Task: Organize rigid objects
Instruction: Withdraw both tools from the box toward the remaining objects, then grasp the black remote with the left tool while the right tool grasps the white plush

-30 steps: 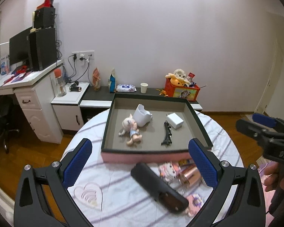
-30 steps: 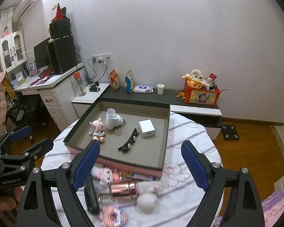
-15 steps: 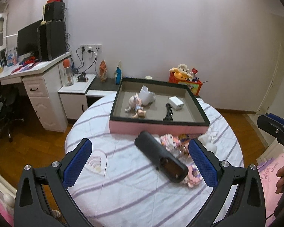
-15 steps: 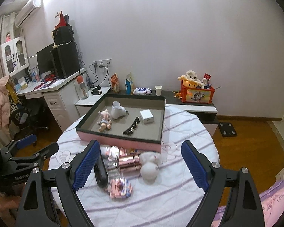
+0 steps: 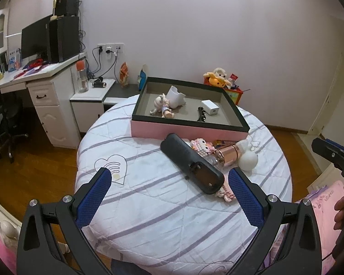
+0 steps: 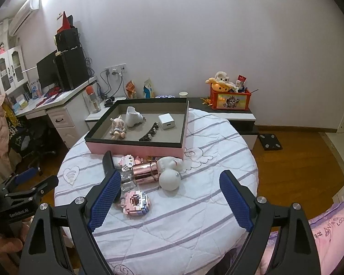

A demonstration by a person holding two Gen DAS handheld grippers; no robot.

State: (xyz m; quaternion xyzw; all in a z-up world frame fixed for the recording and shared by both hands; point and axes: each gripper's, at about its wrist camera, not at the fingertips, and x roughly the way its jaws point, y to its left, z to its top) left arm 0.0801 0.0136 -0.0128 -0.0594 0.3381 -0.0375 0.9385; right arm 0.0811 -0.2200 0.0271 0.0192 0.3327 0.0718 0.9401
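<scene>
A pink box [image 5: 188, 131] with a dark rim stands at the far side of the round table. It holds a small doll [image 5: 162, 107], a white cup-like piece [image 5: 176, 96], a white charger [image 5: 209, 110] and a black hair clip [image 5: 201, 114]. In front of the box lie a long black case [image 5: 190, 162], a rose-gold bottle [image 6: 145, 171], a white ball [image 6: 170, 179] and two pink block toys [image 6: 136, 202]. My left gripper [image 5: 168, 175] hangs open above the near tablecloth, holding nothing. My right gripper [image 6: 169, 176] is open too, short of the ball and bottle.
The table [image 6: 195, 206] wears a white striped cloth. A white desk [image 5: 45, 91] with a monitor stands to the left, with a low dark shelf and a red toy box [image 6: 230, 99] behind. Pink bedding [image 6: 328, 226] lies at the near right. Wooden floor surrounds the table.
Both grippers have drawn back from the box toward the near side of the table, so the whole tabletop now shows. Their jaws stay equally wide.
</scene>
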